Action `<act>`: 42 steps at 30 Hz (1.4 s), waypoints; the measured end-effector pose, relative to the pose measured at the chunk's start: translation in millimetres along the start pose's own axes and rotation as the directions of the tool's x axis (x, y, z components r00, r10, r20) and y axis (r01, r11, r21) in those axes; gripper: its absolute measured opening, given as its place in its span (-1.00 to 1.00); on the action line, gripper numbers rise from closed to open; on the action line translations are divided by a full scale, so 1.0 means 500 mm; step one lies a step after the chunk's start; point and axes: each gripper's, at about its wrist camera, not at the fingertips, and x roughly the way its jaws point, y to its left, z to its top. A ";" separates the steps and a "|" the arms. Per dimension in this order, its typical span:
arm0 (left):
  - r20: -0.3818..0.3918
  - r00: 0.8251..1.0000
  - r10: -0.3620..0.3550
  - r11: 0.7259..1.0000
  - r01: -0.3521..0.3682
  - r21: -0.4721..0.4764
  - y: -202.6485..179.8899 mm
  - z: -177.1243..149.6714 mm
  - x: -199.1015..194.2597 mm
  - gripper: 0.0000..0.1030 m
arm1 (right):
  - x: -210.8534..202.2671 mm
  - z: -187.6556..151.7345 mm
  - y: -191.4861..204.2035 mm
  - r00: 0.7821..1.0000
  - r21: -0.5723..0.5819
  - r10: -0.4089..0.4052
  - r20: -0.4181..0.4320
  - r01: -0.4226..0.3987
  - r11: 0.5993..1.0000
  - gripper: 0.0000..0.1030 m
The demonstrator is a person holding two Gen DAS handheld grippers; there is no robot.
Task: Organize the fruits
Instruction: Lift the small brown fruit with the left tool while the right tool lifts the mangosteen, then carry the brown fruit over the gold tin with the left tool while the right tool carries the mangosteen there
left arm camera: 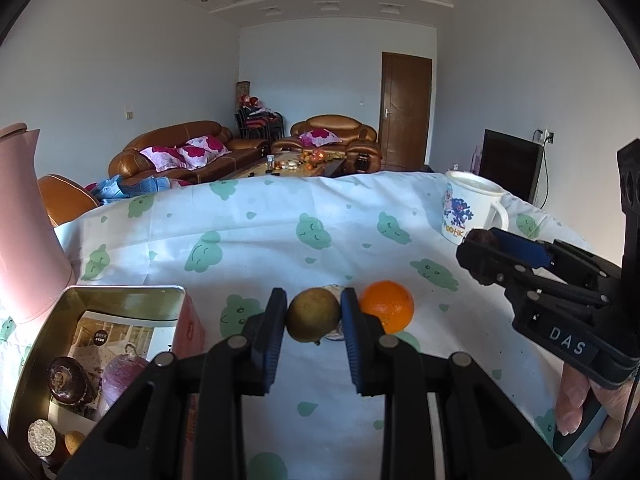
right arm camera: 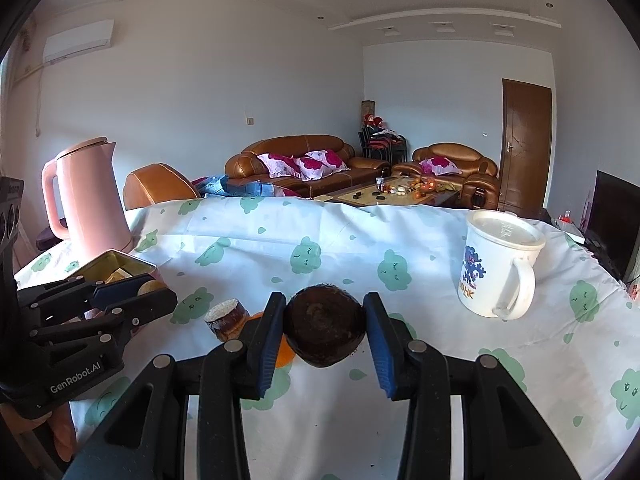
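Observation:
My left gripper (left arm camera: 314, 314) is shut on a small olive-brown round fruit (left arm camera: 313, 315) just above the cloth-covered table. An orange (left arm camera: 387, 306) lies right of it, and a pale-topped piece (left arm camera: 334, 290) peeks out behind. My right gripper (right arm camera: 325, 326) is shut on a dark brown round fruit (right arm camera: 325, 326); in the left wrist view it shows at the right (left arm camera: 486, 242). The left gripper shows at the left of the right wrist view (right arm camera: 132, 300). A brown cut piece with a pale top (right arm camera: 226, 318) and part of the orange (right arm camera: 285, 354) lie beside the right fingers.
An open metal tin (left arm camera: 120, 290) at the left holds a dark fruit (left arm camera: 68, 380), a purple one (left arm camera: 122, 374) and small pieces. A pink kettle (right arm camera: 90, 200) stands behind the tin (right arm camera: 120, 266). A lidded white mug (right arm camera: 498, 264) stands at the right. The tablecloth (left arm camera: 280, 240) is patterned.

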 end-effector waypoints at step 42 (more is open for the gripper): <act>0.067 0.998 0.014 1.000 -0.014 -0.008 0.016 -0.024 -0.075 -0.44 | -0.032 -0.009 0.102 0.996 -0.124 0.086 0.033 -0.082 0.989 -0.18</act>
